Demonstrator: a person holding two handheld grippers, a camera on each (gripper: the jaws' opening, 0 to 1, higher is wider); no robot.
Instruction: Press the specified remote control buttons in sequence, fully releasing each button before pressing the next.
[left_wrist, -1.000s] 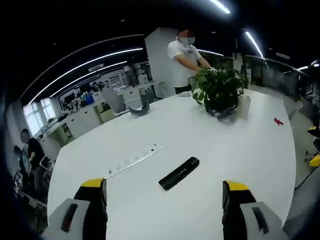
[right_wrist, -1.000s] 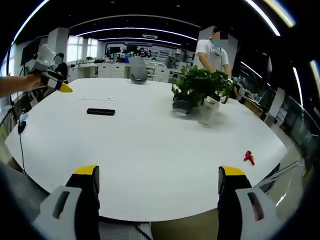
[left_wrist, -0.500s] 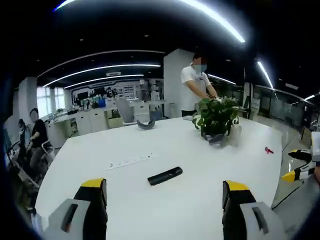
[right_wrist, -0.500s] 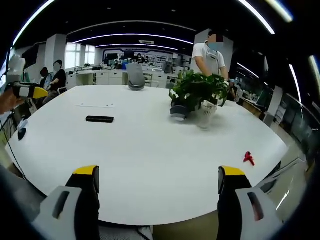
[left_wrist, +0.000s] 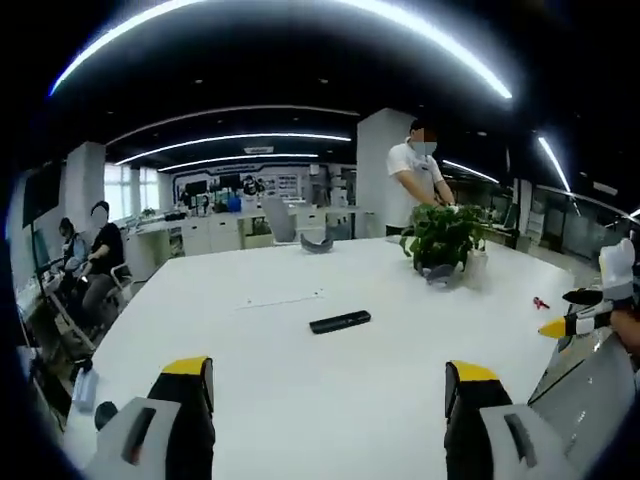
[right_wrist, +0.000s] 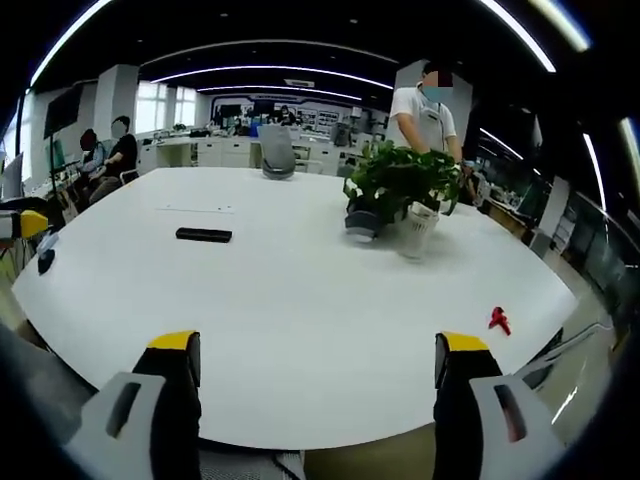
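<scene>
A black remote control (left_wrist: 340, 322) lies flat near the middle of the white round table (left_wrist: 300, 380); in the right gripper view the remote control (right_wrist: 204, 235) sits far left of centre. My left gripper (left_wrist: 330, 400) is open, held well back from the remote near the table edge. My right gripper (right_wrist: 317, 385) is also open over the near edge, with nothing between its jaws. The right gripper's yellow tip (left_wrist: 556, 327) enters the left gripper view at the right. The left gripper's yellow tip (right_wrist: 28, 224) shows at the far left of the right gripper view.
A potted plant (right_wrist: 398, 185) and white cup (right_wrist: 414, 228) stand on the far side. A white power strip (left_wrist: 282, 299) lies beyond the remote. A small red object (right_wrist: 497, 318) rests at the right edge. A person in white (right_wrist: 425, 105) stands behind the plant; other people sit at left.
The left gripper view has pulled back and levelled, so the remote looks smaller and farther. In the right gripper view the left gripper has dropped lower at the left edge.
</scene>
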